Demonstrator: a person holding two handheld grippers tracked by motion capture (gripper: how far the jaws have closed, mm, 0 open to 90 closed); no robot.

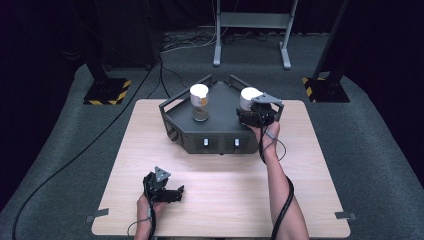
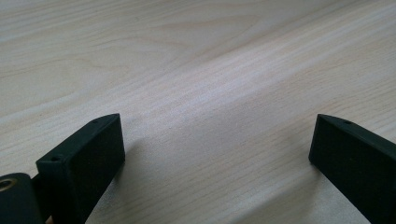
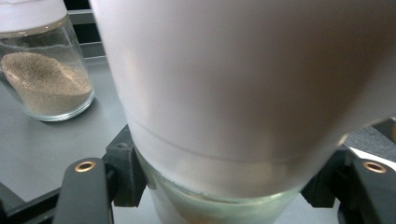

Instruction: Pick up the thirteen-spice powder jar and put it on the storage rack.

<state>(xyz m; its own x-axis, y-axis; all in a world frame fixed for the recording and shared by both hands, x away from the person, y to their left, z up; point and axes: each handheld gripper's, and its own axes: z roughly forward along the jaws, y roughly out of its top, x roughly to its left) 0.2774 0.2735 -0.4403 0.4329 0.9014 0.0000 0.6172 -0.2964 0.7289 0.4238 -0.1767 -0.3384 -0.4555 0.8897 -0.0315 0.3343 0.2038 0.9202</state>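
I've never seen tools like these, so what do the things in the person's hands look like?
Each hand holds a black handheld tool. The left gripper and right gripper both end in two blocky black jaws, carry a grey three-cornered plate on top and trail a black cable along forearms with no sleeves.

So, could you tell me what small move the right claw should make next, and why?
Probably lower the jar gently onto the dark tray and only then open. The right claw is shut on its glass body beside the other jar; whether its base has touched down cannot be told.
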